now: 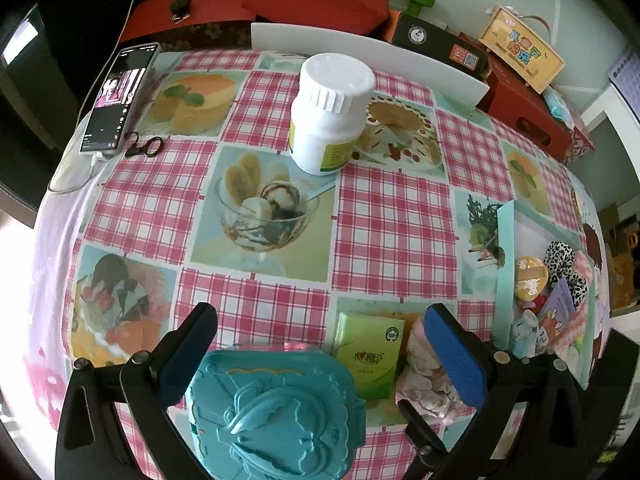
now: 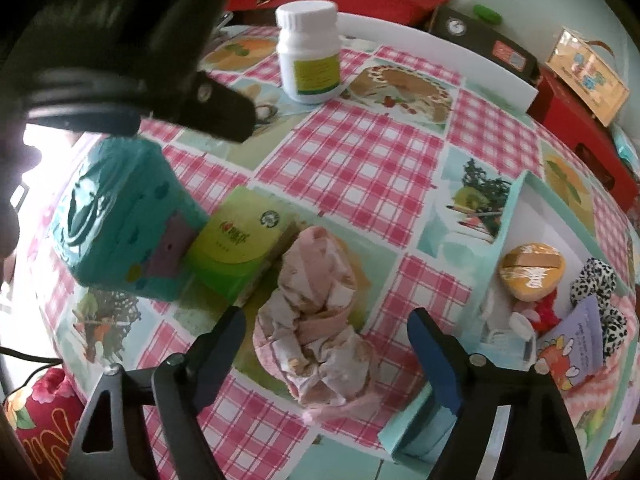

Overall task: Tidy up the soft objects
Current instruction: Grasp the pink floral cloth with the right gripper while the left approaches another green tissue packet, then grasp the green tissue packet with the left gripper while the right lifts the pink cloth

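Item: crumpled pink-and-white soft cloth bundle (image 2: 320,320), lying between the spread fingers of the right gripper (image 2: 326,356); ungrasped. Light, limp, probably compressible; pinch mid-bundle. Left gripper (image 1: 320,344): fingers released, straddling embossed teal plastic case (image 1: 272,412).

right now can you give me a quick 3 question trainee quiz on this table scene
1. True or false: the left hand-held gripper is shut on the green tissue pack.
2. Which item lies between the open fingers of the right hand-held gripper? A) white bottle B) crumpled pink cloth C) phone
3. Fill in: the leopard-print soft item lies inside the light ____ box.

Key:
1. False. Its fingers are open, with the teal case close in front of them.
2. B
3. teal
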The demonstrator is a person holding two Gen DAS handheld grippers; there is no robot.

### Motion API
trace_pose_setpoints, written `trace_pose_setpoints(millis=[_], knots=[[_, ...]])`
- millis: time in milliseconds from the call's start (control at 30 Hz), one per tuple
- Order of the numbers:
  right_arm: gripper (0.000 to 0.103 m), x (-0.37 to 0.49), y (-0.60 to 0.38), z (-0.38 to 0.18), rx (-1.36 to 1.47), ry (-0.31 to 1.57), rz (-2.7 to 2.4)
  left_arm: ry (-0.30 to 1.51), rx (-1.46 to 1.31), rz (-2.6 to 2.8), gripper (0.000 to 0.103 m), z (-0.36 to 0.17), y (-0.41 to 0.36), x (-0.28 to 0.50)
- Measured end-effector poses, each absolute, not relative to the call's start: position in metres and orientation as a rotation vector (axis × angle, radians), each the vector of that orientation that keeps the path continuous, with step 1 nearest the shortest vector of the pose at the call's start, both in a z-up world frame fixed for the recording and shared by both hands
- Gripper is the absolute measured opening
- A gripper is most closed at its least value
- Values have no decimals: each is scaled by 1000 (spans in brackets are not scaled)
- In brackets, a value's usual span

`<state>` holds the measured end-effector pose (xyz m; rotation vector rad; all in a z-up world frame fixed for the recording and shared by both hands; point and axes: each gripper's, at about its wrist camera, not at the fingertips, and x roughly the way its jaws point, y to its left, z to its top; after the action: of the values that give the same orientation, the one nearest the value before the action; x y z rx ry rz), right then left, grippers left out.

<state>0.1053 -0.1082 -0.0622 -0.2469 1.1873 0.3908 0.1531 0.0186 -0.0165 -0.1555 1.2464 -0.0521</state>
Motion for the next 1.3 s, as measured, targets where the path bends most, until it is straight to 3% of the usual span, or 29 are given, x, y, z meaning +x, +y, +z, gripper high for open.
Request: trace_pose_setpoints(millis=[167, 600, 1067, 1300], knots=[[67, 106, -106, -73, -258, 1219, 401, 1249, -159, -52, 103, -17, 20, 154], [40, 126, -131, -75, -171, 1213, 351, 1243, -174, -35, 103, -17, 24, 155], [29, 155, -167, -70, 25, 1190, 309, 1339, -72, -111, 103, -32, -6, 171], [29, 154, -179, -60, 71, 1158, 300, 1468, 95, -140, 103, -53, -21, 187]])
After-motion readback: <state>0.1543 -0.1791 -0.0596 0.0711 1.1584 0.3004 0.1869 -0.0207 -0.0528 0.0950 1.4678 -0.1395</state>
